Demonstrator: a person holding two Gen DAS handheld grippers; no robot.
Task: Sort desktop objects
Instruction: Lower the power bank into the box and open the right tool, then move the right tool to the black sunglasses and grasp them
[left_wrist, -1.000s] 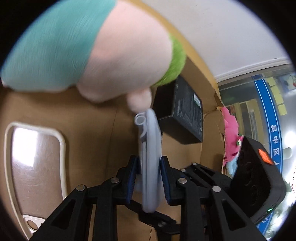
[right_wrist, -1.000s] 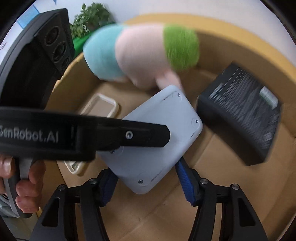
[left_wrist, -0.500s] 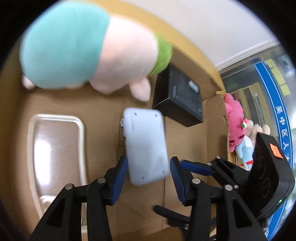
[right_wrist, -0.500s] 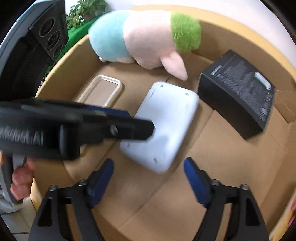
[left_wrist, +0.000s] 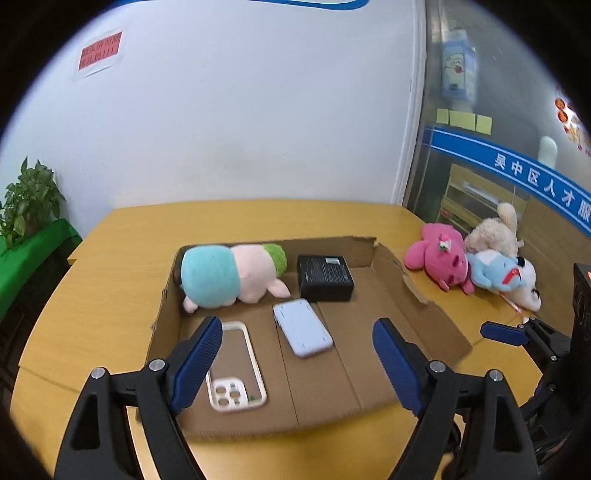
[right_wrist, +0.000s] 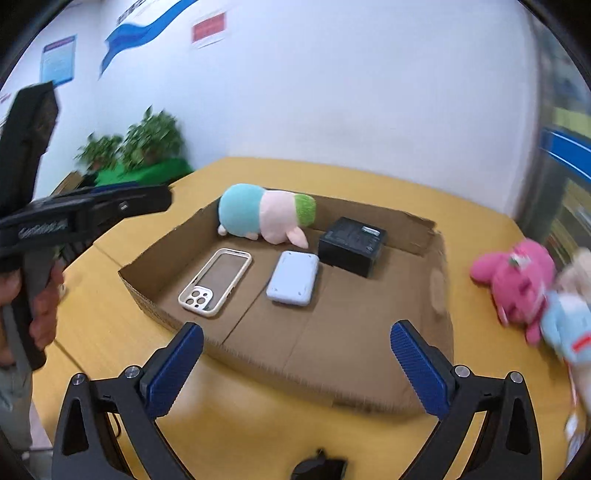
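A shallow cardboard box (left_wrist: 417, 295) (right_wrist: 159, 254) lies on the yellow table. In it are a teal, pink and green plush (left_wrist: 229, 275) (right_wrist: 266, 214), a black box (left_wrist: 324, 277) (right_wrist: 352, 240), a pale blue device (left_wrist: 302, 326) (right_wrist: 293, 282) and a clear phone case (left_wrist: 234, 365) (right_wrist: 216, 280). My left gripper (left_wrist: 297, 362) is open and empty above the box's near edge. My right gripper (right_wrist: 295, 369) is open and empty, in front of the box.
Several plush toys, pink (left_wrist: 439, 260) (right_wrist: 513, 280), beige (left_wrist: 495, 230) and blue-white (left_wrist: 506, 277), lie on the table right of the box. Potted plants (right_wrist: 147, 144) stand at the far left. The left gripper's body (right_wrist: 33, 184) shows in the right wrist view.
My left gripper let go of the pale blue device, which now lies flat in the box. Both grippers have pulled back and up, away from the box.
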